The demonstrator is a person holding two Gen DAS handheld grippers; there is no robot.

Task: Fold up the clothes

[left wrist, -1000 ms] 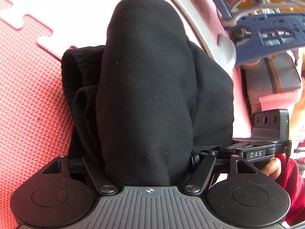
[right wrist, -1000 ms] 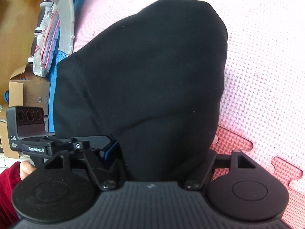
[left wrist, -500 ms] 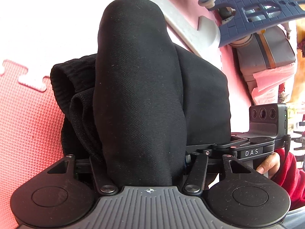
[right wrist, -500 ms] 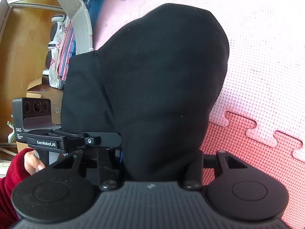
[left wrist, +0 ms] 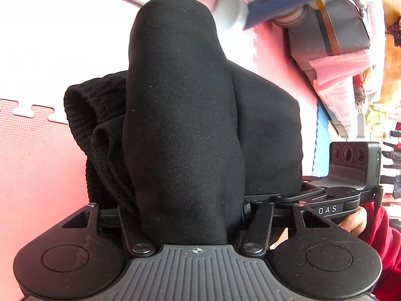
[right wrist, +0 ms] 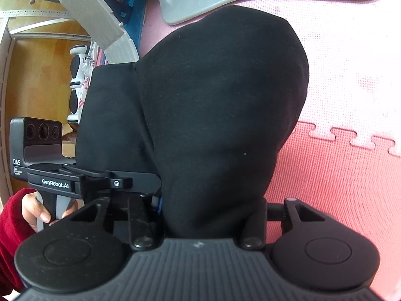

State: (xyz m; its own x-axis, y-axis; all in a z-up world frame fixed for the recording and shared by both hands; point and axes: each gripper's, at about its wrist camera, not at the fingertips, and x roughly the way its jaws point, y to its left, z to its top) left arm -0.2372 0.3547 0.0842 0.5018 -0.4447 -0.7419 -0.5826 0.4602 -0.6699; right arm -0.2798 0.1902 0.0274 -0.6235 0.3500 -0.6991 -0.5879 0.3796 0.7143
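Left wrist view: black garment (left wrist: 185, 125) draped over left tool (left wrist: 193, 225), filling frame centre, ribbed cuff at left. Right wrist view: same cloth over right tool (right wrist: 208, 215). Fingers hidden; grip state unreadable. Held above foam mat (right wrist: 345, 80), likely for carrying a fold.

A black garment (left wrist: 185, 125) of fine knit cloth was seen draped forward over the fingers of the left gripper (left wrist: 188, 225), which were hidden beneath it. A ribbed cuff or hem (left wrist: 100, 125) was bunched at its left side (the ribbing doubled into two thick rolls). In the right wrist view the same black garment (right wrist: 220, 115) was spread in a broad, smooth hump over the right gripper (right wrist: 208, 220), with a flatter panel hanging to the left. The cloth was held above a pink and red foam floor mat (right wrist: 338, 175).
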